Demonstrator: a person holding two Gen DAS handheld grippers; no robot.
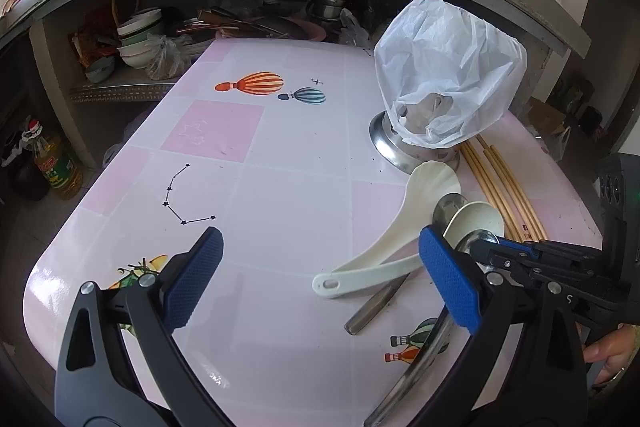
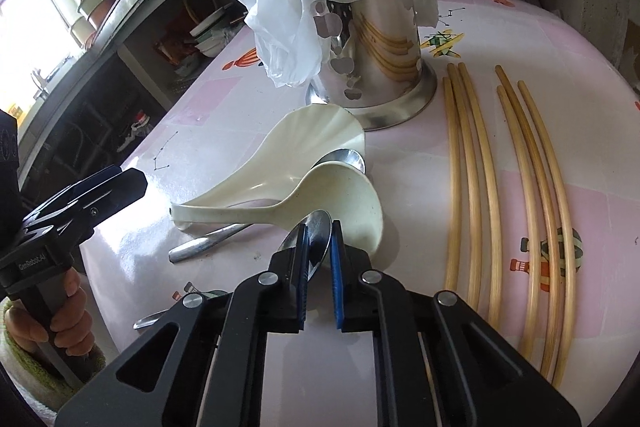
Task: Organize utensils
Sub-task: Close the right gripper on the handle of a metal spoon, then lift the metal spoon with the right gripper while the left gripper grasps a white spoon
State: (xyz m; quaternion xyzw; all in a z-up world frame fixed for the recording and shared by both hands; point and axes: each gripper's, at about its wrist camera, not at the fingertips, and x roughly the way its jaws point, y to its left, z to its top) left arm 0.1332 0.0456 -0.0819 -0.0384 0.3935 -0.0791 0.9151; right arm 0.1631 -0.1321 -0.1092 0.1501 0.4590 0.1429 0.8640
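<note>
My right gripper (image 2: 320,233) is shut on the bowl of a metal spoon (image 2: 318,227), whose handle (image 1: 420,359) trails toward the table's near edge. Beside it lie a round white plastic spoon (image 2: 344,199), a scalloped white spoon (image 2: 320,135) and a second metal spoon (image 2: 344,159) under them. Several bamboo chopsticks (image 2: 472,167) lie to the right. A perforated steel utensil holder (image 2: 380,47), draped with a white plastic bag (image 1: 452,67), stands behind them. My left gripper (image 1: 320,243) hovers open over bare table, left of the spoons.
The pink patterned tabletop (image 1: 280,167) ends in a rounded near edge. Behind it, a dark shelf holds stacked bowls (image 1: 136,39) and pots. An oil bottle (image 1: 56,167) stands on the floor to the left. A hand (image 2: 60,323) grips the left tool's handle.
</note>
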